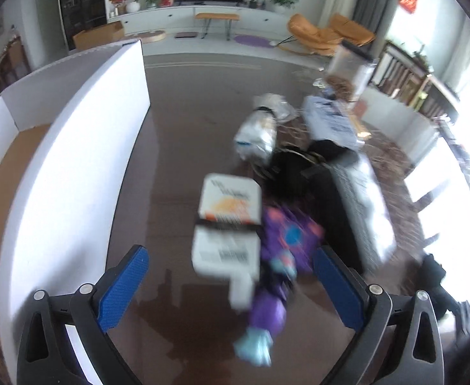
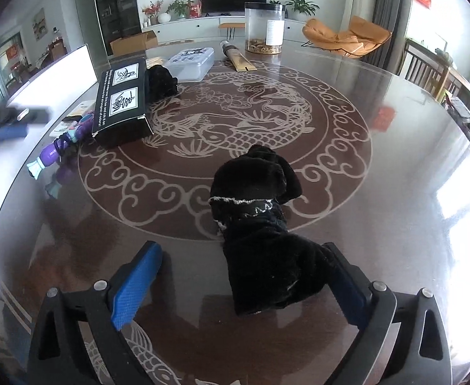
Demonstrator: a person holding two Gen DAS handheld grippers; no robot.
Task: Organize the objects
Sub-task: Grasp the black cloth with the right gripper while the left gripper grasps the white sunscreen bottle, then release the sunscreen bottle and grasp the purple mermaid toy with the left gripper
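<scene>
Right tool [image 2: 244, 279] wide open around black glove [image 2: 267, 234], left tool [image 1: 231, 285] spread, empty.

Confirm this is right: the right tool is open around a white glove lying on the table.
Not quite. The glove is black, not white, as the right wrist view shows. The rest holds: the right tool is open around it on the table.

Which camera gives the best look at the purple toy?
The left wrist view: the purple toy sits close, between the open left tool's fingers, though blurred. The right wrist view shows it small, at the table's far left edge.
</scene>
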